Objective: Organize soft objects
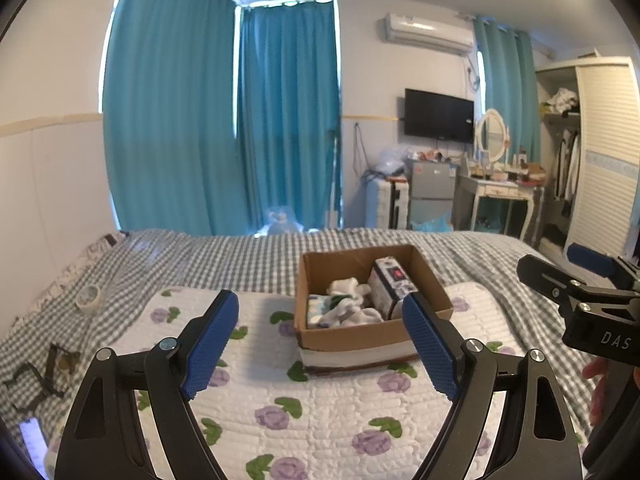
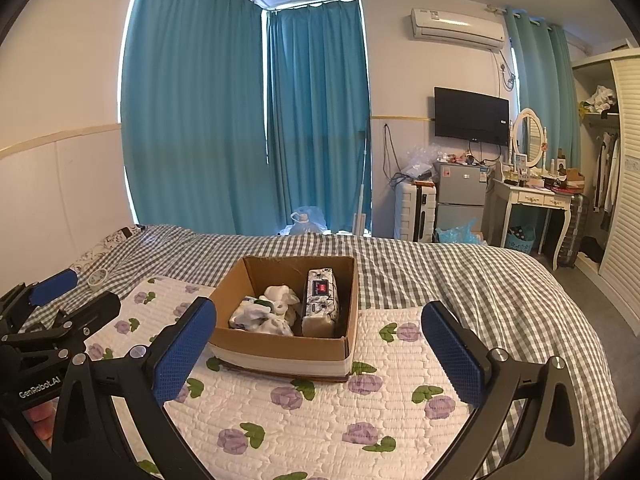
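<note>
Both tools stand wide and empty: left tool (image 1: pixel 320 336), right tool (image 2: pixel 320 344). The box (image 2: pixel 280 346) sits on the floral quilt (image 2: pixel 320 420) on the bed, holding socks (image 2: pixel 264 312) and a pack (image 2: pixel 320 300).

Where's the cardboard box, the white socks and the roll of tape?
cardboard box (image 2: pixel 280 346), right wrist view, front wall.
white socks (image 2: pixel 262 316), right wrist view, middle of the pile.
roll of tape (image 1: pixel 88 298), left wrist view, its rim.
</note>
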A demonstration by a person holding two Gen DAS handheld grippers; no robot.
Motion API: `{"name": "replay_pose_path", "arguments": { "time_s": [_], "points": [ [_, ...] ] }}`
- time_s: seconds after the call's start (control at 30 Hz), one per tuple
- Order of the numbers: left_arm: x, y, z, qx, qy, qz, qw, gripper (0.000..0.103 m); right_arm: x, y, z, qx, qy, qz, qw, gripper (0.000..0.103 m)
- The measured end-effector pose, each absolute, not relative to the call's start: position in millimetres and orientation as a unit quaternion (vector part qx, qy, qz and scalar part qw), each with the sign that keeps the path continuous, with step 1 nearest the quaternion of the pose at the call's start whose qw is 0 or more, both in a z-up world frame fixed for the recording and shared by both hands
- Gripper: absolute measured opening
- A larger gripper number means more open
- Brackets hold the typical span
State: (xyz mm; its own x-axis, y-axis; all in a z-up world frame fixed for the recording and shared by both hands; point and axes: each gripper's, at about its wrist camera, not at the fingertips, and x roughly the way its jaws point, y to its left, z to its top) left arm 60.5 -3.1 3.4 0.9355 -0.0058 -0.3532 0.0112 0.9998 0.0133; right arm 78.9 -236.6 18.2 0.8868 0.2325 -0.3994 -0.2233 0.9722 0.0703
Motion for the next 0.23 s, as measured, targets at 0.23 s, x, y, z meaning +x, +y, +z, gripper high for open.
{"name": "replay_pose_path", "arguments": {
  "time_s": [0.23],
  "points": [
    [60.0, -4.1, 3.2, 0.008, 0.177, -0.003, 0.984, 0.085, 79.3, -236.1, 17.6, 0.011, 0.208, 0.117, 0.971, 0.103]
  ]
}}
